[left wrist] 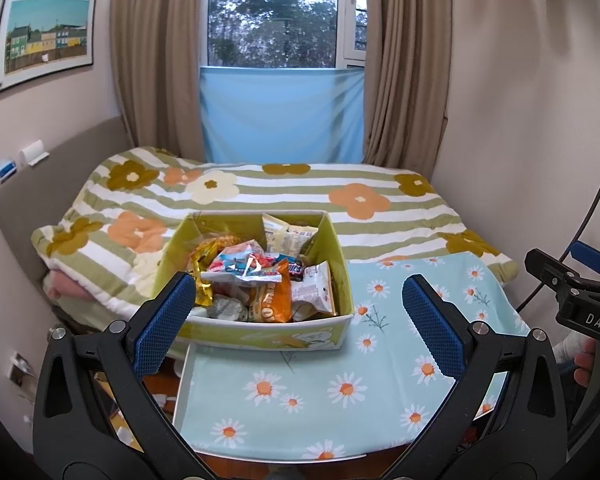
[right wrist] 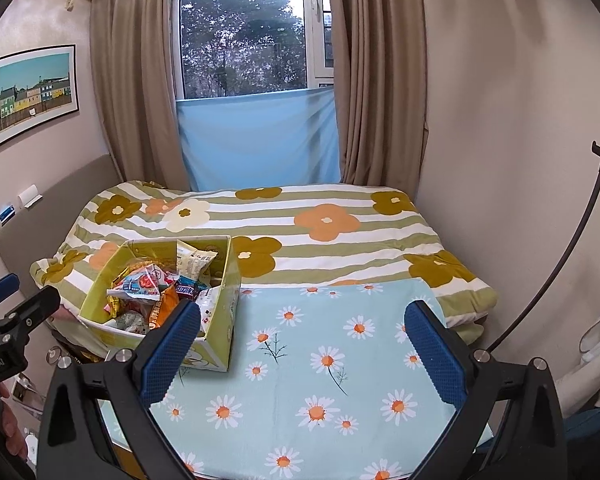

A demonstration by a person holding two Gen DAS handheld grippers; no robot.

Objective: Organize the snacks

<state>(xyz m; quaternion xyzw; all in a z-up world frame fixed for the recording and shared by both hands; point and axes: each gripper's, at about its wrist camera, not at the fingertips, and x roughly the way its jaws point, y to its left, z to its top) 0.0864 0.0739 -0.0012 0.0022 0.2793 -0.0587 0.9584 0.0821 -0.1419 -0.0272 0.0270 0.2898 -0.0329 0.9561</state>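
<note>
Hovering left claw (left wrist: 300, 320) spread empty, right claw (right wrist: 304, 348) likewise, snack box (left wrist: 260, 330) on daisy cloth (left wrist: 340, 392)

Box (left wrist: 260, 334): yellow-green, white rim. Packets: orange (left wrist: 270, 300), gold (left wrist: 202, 276), cream (left wrist: 286, 234). Cloth (right wrist: 320, 360): pale blue, white-orange daisies. Quilt (right wrist: 320, 220): green-white stripes, orange and ochre flowers. Curtains (right wrist: 132, 80): beige. Gripper pads (left wrist: 162, 326): blue.
</note>
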